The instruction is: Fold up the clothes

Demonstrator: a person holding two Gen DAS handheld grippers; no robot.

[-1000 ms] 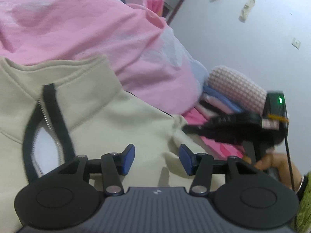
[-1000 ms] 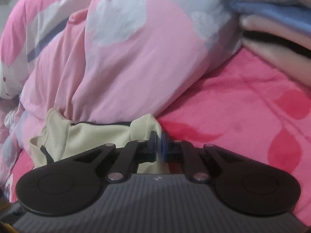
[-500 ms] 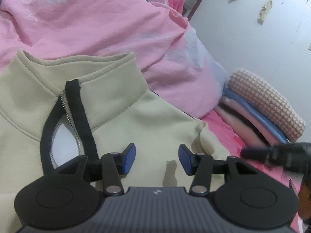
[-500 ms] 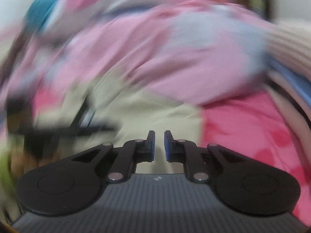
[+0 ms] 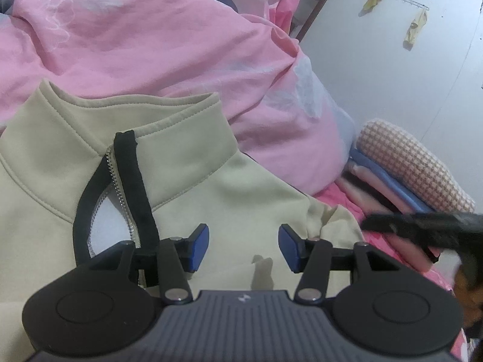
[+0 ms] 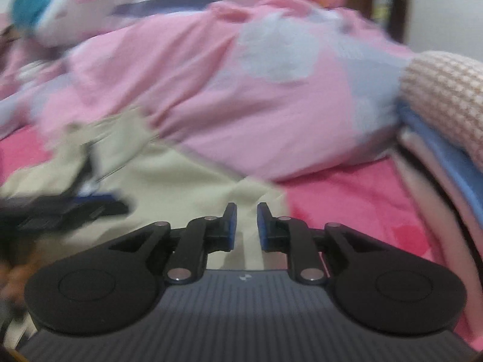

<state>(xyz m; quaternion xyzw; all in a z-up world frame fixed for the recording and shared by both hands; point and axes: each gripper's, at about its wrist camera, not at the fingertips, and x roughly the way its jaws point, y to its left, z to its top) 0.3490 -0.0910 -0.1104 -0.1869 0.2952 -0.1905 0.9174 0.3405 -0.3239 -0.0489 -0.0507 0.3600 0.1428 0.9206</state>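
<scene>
A beige zip-neck sweatshirt with black zipper trim lies flat on the bed, collar toward the pink duvet. My left gripper hovers over its chest, open, nothing between the blue pads. In the right wrist view the sweatshirt shows blurred ahead, and my right gripper stands over its edge with jaws opening and a narrow empty gap between them. The right gripper appears blurred at the right edge of the left wrist view, and the left gripper shows blurred at the left of the right wrist view.
A crumpled pink duvet rises behind the sweatshirt. A stack of folded clothes topped by a waffle-knit piece sits at the right against the white wall. The bed sheet is bright pink with a leaf print.
My right gripper let go of the sweatshirt's corner, rose and rolled, its jaws parting. The left wrist view shifted slightly, and the right gripper drew back toward its right edge.
</scene>
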